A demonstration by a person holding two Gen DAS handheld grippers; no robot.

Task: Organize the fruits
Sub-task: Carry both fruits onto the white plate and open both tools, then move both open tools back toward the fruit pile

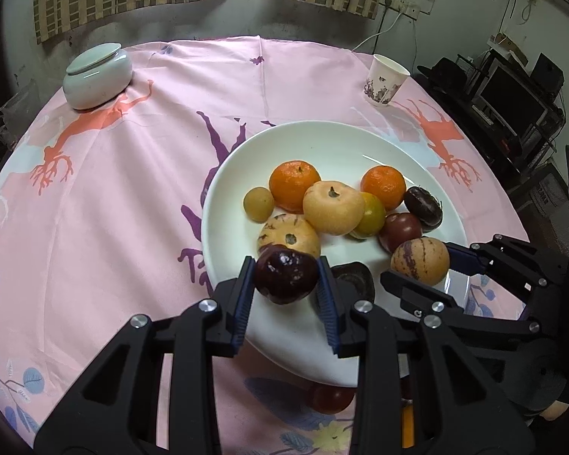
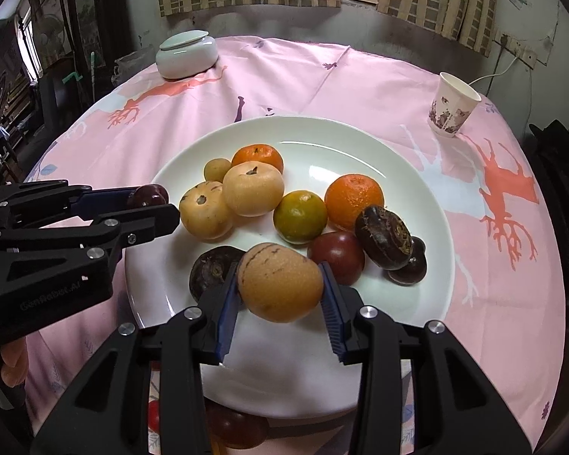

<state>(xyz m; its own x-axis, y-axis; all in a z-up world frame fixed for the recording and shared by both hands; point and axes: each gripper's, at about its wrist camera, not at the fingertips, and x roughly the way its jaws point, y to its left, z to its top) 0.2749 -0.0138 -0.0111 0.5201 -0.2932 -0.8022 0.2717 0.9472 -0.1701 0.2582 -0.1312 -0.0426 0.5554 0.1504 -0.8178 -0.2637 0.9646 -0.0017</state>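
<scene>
1. The left gripper [image 1: 286, 271] is clamped on a dark purple, wrinkled round fruit [image 1: 286, 276], its blue-padded fingers pressing both sides, above the near rim of the wide white ceramic plate [image 1: 322, 144].
2. The right gripper [image 2: 278, 284] grasps a tan oval fruit with thin purple stripes [image 2: 280, 282] over the near part of the same plate [image 2: 360, 140]. The left wrist view shows this fruit [image 1: 420, 261] from the side, pinched between the right gripper's fingers [image 1: 461, 259] at the plate's right edge.
3. On the plate lie two orange tangerines [image 1: 294, 185] [image 1: 383, 185], a pale yellow apple-shaped fruit [image 1: 334, 206], a second pale fruit with brown flecks [image 1: 290, 235], a small yellowish round fruit [image 1: 259, 204], a green-orange citrus [image 1: 371, 214], a reddish-brown tomato-like fruit [image 1: 400, 230] and a dark brown fruit [image 1: 423, 204].
4. Only the right wrist view shows clearly a dark fruit [image 2: 212, 271] just behind its left finger, and another small dark one [image 2: 409, 265] tucked under the brown fruit [image 2: 383, 237] — in the left view the first is a shadowy shape beside the gripper.
5. Each view shows a dark red fruit [image 1: 330, 398] [image 2: 239, 428] on the pink printed tablecloth [image 1: 132, 189] below the plate's near rim.
6. Farther back stand a pale green lidded ceramic jar [image 1: 96, 76] at the left and a floral paper cup [image 1: 385, 79] at the right — well apart.
</scene>
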